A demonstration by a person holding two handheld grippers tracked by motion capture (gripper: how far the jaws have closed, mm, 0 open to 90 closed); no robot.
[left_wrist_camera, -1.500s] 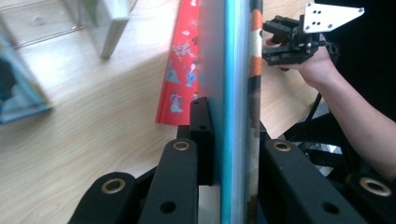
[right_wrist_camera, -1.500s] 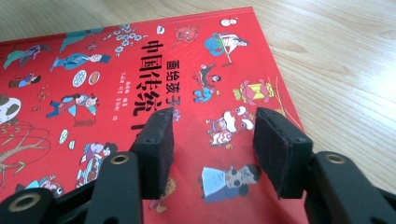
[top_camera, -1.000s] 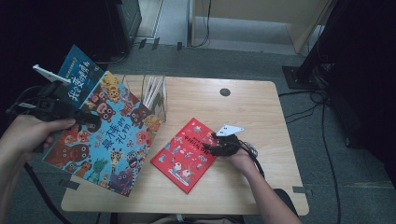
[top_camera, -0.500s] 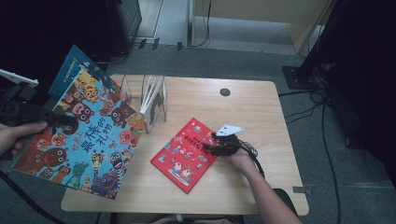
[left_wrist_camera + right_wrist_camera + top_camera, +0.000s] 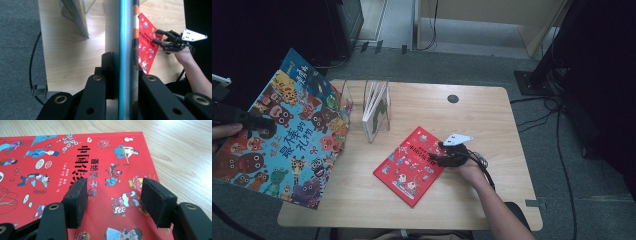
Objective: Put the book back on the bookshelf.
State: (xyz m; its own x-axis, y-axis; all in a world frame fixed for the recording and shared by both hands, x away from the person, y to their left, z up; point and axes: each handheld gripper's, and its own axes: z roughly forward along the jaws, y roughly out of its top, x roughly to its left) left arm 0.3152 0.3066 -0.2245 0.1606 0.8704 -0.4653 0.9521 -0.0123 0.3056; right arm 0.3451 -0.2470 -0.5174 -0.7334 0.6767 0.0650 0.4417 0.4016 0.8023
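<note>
A large blue picture book (image 5: 292,135) with cartoon animals hangs tilted in the air off the table's left edge. My left gripper (image 5: 258,122) is shut on its left side. In the left gripper view the book (image 5: 126,45) runs edge-on between the closed jaws of the left gripper (image 5: 125,82). A red picture book (image 5: 409,165) lies flat on the table's middle. My right gripper (image 5: 441,157) rests at its right edge. In the right gripper view the right gripper (image 5: 113,195) stands open over the red cover (image 5: 62,162), nothing between its pads.
A clear book rack (image 5: 367,102) with one thin book (image 5: 379,112) upright in it stands at the back left of the wooden table (image 5: 492,120). A round cable hole (image 5: 453,98) sits near the far edge. Cables lie on the floor at the right.
My left gripper has carried the blue book leftward and up, off the table's left part and out past its edge. The right gripper and the red book have stayed still.
</note>
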